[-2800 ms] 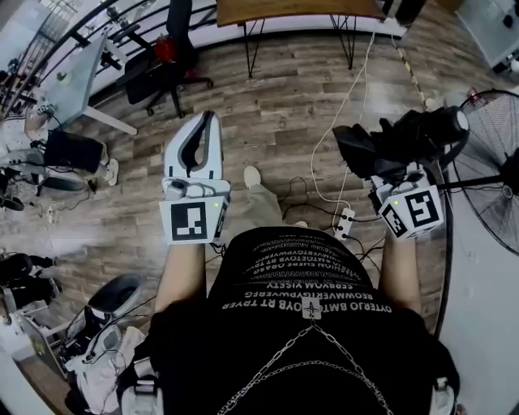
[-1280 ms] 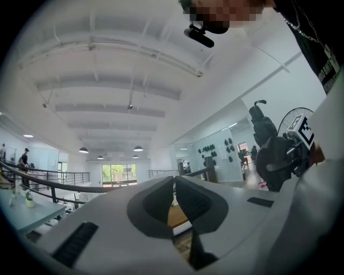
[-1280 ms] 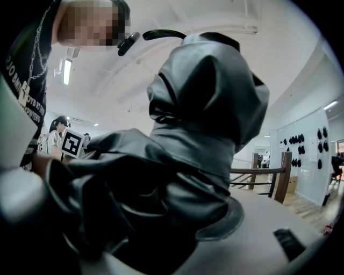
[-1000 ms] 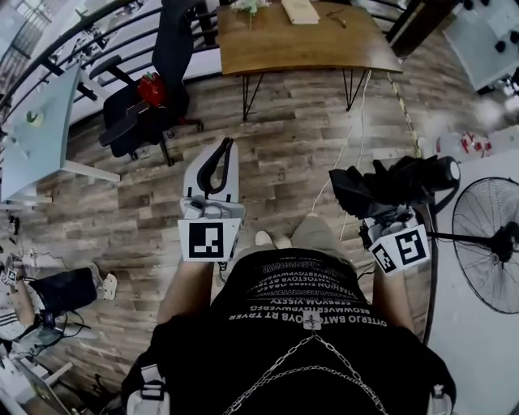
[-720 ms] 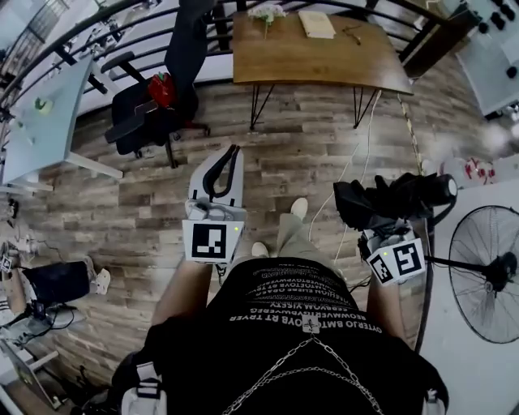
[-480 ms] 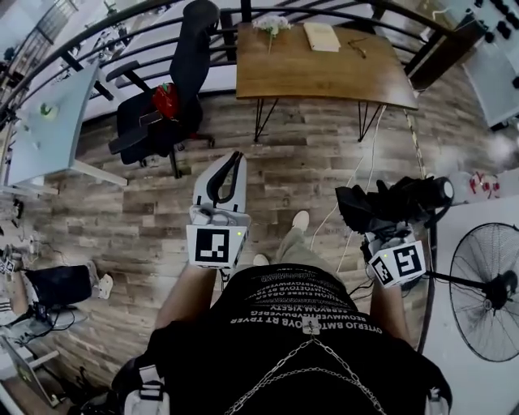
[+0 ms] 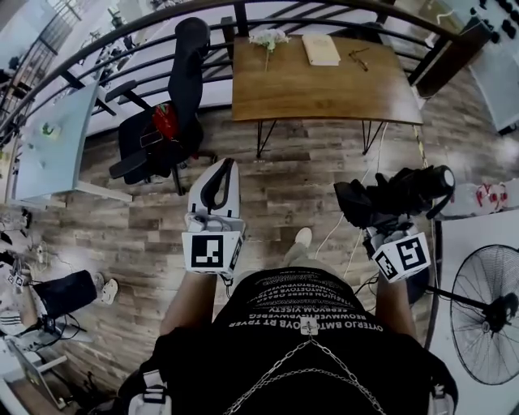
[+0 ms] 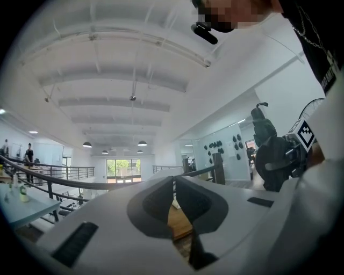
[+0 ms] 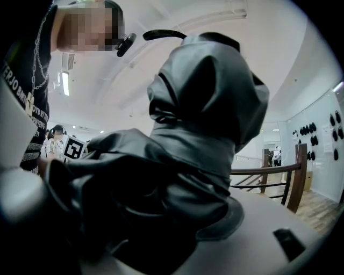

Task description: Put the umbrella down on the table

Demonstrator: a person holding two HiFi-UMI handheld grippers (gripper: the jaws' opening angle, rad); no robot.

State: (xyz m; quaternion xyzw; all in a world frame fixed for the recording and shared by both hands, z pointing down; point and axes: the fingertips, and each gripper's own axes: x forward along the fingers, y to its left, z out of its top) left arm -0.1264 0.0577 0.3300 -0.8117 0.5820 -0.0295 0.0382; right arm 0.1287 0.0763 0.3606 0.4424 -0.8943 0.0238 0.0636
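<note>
In the head view my right gripper (image 7: 379,209) is shut on a folded black umbrella (image 7: 401,193), which lies across its jaws above the wooden floor. Black fabric of the umbrella (image 9: 199,134) fills the right gripper view and hides the fingertips. My left gripper (image 7: 229,164) is white, shut and holds nothing; its tips meet in the left gripper view (image 8: 173,181). The wooden table (image 7: 324,85) stands ahead, beyond both grippers. It carries a flower sprig (image 7: 268,39), a notebook (image 7: 321,50) and glasses (image 7: 358,56).
A black office chair (image 7: 174,97) with a red thing on its seat stands left of the table. A dark railing (image 7: 162,20) runs behind it. A pale desk (image 7: 49,142) is at far left, a floor fan (image 7: 480,316) at right, and cables (image 7: 349,235) lie underfoot.
The person has walked toward the wooden table, which now shows whole and nearer. Both grippers came along with them; the umbrella stays gripped and the left jaws stay together.
</note>
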